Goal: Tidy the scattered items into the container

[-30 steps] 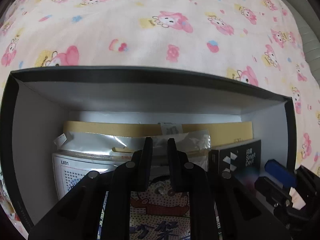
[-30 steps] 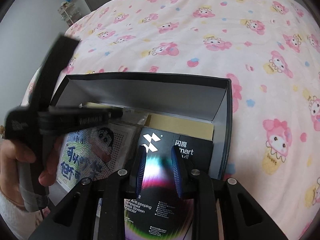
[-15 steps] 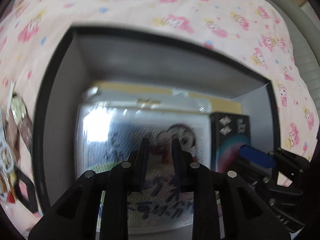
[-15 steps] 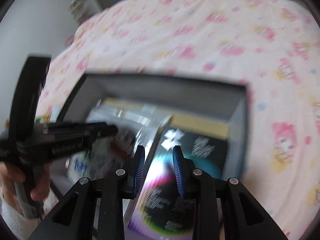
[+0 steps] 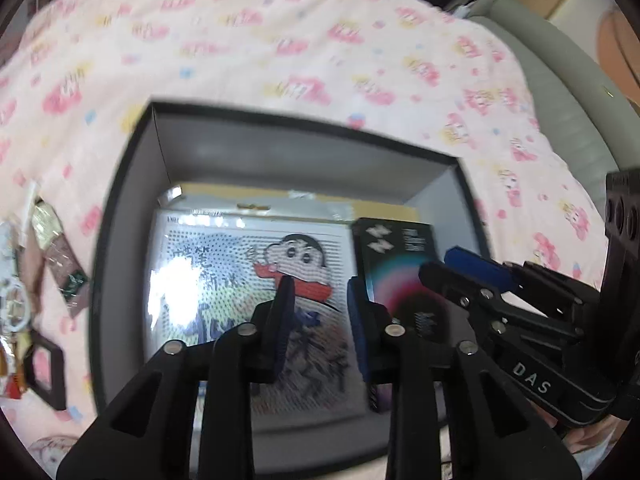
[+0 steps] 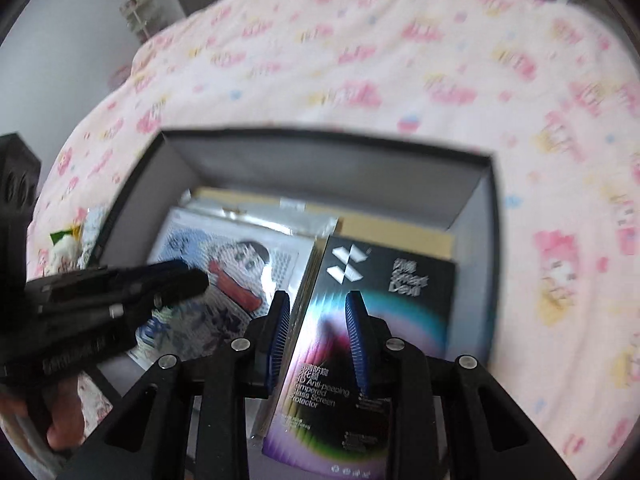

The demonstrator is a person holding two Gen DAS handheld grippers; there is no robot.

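Note:
A black open box sits on the pink patterned bedspread. Inside lie a cartoon-print packet, a black screen-protector box, a silvery bag and a tan envelope. My left gripper hovers above the cartoon packet, open and empty. My right gripper hovers above the screen-protector box, open and empty; it also shows in the left wrist view.
Several loose small items lie on the bedspread left of the box, among them a brown packet and a black frame. A grey headboard runs along the right. A shelf stands by the far wall.
Both grippers have risen and pulled back from the box. The cartoon packet and the screen-protector box now lie flat inside, free of the fingers.

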